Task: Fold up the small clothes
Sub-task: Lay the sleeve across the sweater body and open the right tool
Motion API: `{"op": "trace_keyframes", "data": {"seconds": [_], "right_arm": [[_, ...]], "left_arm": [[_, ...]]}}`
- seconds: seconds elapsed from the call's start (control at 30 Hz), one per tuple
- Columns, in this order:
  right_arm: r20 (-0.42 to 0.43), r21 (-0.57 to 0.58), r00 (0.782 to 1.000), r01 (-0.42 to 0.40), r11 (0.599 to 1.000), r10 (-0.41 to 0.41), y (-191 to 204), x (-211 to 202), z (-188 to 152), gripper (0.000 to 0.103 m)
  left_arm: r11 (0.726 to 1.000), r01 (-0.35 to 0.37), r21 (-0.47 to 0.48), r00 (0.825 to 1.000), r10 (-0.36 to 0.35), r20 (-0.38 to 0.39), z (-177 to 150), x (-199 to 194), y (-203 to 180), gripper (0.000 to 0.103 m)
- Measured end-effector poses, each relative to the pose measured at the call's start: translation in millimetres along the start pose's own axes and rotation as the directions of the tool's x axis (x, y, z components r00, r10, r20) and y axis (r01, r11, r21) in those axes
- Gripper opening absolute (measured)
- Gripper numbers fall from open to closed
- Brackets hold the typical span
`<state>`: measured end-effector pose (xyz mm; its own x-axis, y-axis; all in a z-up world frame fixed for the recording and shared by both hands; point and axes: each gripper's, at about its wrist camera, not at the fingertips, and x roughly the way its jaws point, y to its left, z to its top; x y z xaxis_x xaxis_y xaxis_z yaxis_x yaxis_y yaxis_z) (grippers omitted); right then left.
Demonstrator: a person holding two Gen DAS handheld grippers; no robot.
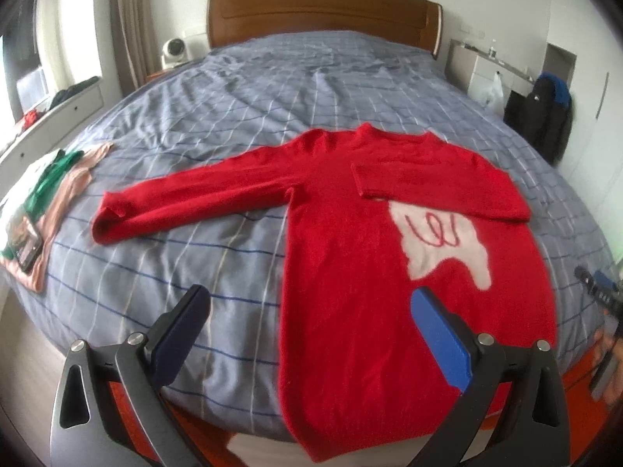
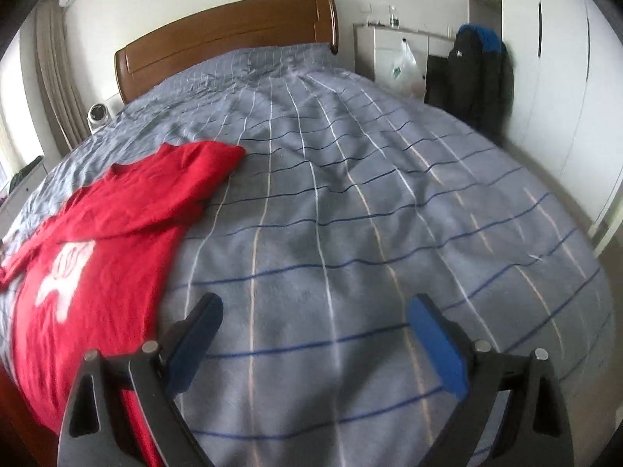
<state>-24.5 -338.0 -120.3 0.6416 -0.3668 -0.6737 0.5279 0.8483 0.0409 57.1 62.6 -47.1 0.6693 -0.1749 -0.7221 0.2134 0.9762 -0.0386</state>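
A red sweater (image 1: 342, 257) with a white patch (image 1: 440, 241) on its chest lies flat on the bed. Its right sleeve is folded across the chest; its left sleeve (image 1: 187, 194) stretches out to the left. My left gripper (image 1: 311, 319) is open and empty, above the sweater's lower hem near the bed's front edge. The sweater also shows in the right wrist view (image 2: 113, 233), at the left. My right gripper (image 2: 315, 330) is open and empty, above bare bedcover to the right of the sweater.
The bed has a grey checked cover (image 2: 370, 202) and a wooden headboard (image 1: 323, 15). A pile of pink and green clothes (image 1: 50, 194) with a phone lies at the bed's left edge. A dark jacket (image 2: 479, 78) hangs by the white wardrobe.
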Motion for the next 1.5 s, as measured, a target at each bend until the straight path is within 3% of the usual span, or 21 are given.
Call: {"op": "trace_keyframes", "data": {"seconds": [0.57, 1.5], "right_arm": [[0.013, 0.032, 0.998, 0.055, 0.998, -0.055, -3, 2, -16, 0.096], [-0.006, 0.021, 0.998, 0.06, 0.998, -0.06, 0, 7, -18, 0.096]], "left_arm": [[1.0, -0.018, 0.024, 0.999, 0.019, -0.031, -7, 1, -4, 0.103], [0.998, -0.032, 0.046, 0.997, 0.035, -0.076, -9, 15, -3, 0.103]]}}
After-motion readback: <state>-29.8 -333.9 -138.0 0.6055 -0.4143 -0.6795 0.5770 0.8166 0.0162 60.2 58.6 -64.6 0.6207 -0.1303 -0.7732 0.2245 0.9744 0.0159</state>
